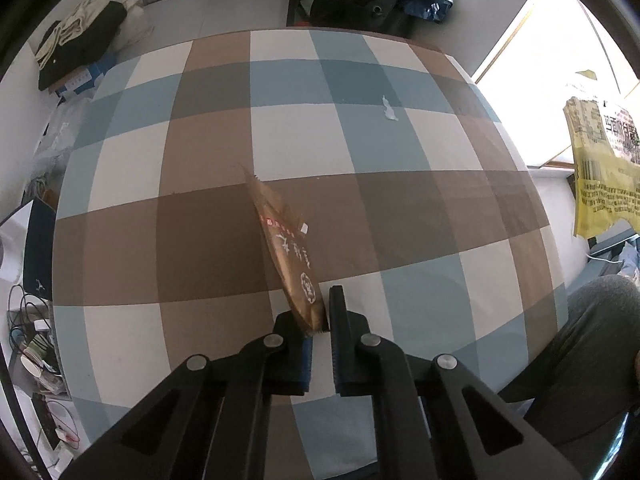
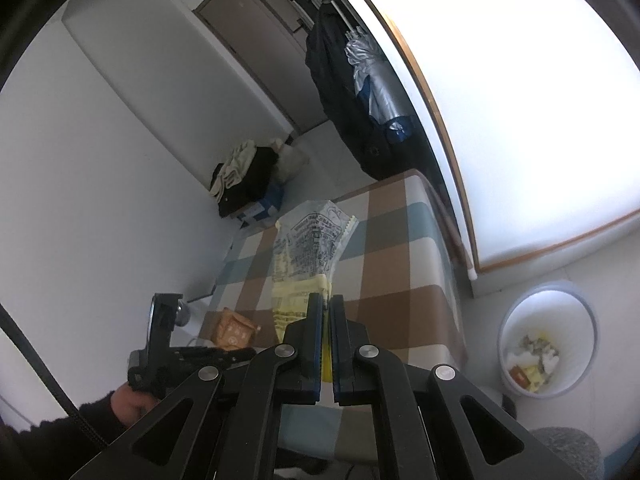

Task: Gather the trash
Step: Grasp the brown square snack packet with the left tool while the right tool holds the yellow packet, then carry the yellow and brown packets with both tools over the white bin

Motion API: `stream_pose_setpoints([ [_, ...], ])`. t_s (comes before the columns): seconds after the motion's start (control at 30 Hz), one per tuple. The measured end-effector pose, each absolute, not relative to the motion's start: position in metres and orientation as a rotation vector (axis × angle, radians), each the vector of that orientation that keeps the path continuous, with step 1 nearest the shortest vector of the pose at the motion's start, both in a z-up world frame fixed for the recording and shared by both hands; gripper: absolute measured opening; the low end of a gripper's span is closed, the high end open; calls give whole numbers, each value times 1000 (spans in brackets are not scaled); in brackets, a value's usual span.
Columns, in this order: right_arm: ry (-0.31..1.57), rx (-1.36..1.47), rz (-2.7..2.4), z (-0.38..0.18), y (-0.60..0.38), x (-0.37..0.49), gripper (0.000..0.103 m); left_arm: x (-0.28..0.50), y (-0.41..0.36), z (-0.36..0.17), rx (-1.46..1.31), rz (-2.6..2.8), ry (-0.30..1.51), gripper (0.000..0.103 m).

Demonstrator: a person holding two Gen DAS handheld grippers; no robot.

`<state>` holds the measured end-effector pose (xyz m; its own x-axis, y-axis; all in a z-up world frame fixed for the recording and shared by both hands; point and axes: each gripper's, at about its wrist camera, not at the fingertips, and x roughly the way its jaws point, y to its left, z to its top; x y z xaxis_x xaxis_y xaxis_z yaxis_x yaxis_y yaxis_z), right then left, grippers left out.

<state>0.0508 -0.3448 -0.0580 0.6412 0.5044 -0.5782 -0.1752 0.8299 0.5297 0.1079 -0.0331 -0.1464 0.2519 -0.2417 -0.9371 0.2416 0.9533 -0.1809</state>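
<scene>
Checked table | left gripper apparently pinches brown wrapper, long axis forward | right gripper clamps yellow wrapper

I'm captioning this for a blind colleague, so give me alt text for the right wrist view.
The right gripper is shut on a yellow printed wrapper, held up over a checked table. A white bin with trash in it stands on the floor to the right.

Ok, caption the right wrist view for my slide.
Right gripper clamps a yellow wrapper above the checkered table, white bin nearby.
</scene>
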Motion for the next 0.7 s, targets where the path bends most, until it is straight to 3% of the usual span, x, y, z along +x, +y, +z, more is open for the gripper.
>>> stream_pose_setpoints([
  [0.7,764,487,406,-52,-356,47,3,99,-22,-117,-9,-310,1188,0],
])
